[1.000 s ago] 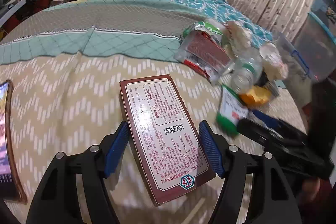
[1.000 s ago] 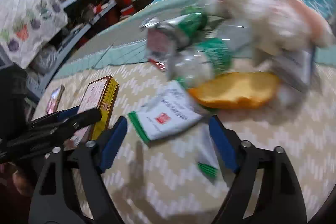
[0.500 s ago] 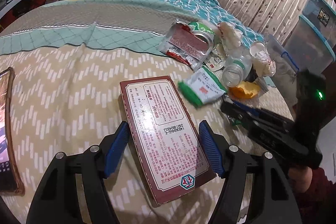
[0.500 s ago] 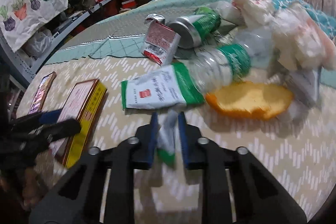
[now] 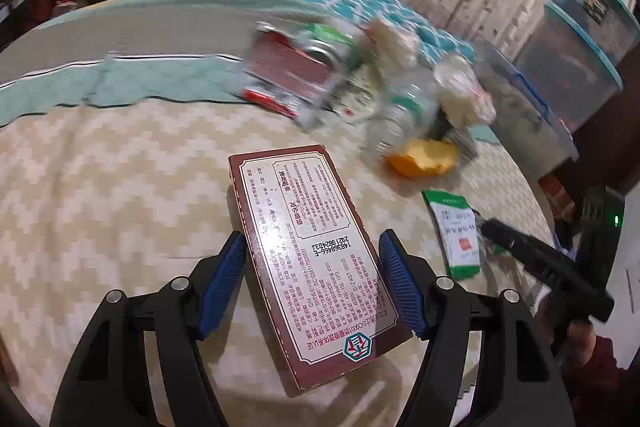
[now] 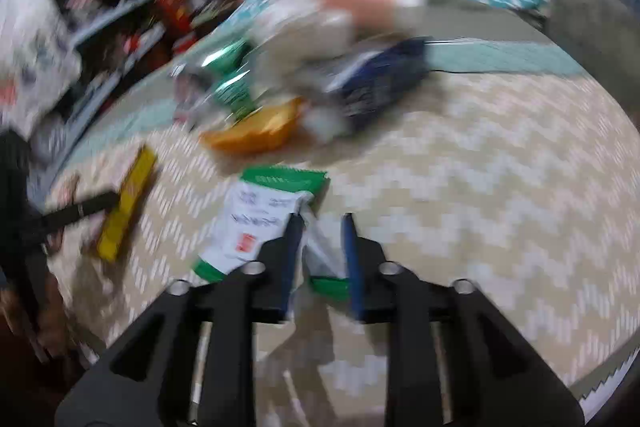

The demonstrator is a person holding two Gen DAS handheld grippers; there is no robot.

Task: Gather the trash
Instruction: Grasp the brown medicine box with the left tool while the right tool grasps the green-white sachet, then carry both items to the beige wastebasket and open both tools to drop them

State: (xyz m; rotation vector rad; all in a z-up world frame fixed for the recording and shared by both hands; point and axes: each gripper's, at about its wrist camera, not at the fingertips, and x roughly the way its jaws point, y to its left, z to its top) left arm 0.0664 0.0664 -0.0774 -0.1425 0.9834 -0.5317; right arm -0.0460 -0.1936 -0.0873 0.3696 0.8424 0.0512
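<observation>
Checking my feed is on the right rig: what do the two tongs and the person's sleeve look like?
Both the left tongs and right tongs have black, angular frames with silver screws and ribbed blue pads. A green light glows on the right unit. The sleeve is dark maroon.

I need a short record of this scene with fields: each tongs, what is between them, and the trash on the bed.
left tongs: shut on the brown box
right tongs: jaws have just been opening; a small wrapper piece is between them, apparently not pressed
beside right tongs: green-white sachet, flat on the bedspread
trash heap: orange peel, clear bottle, other blurred items
</observation>
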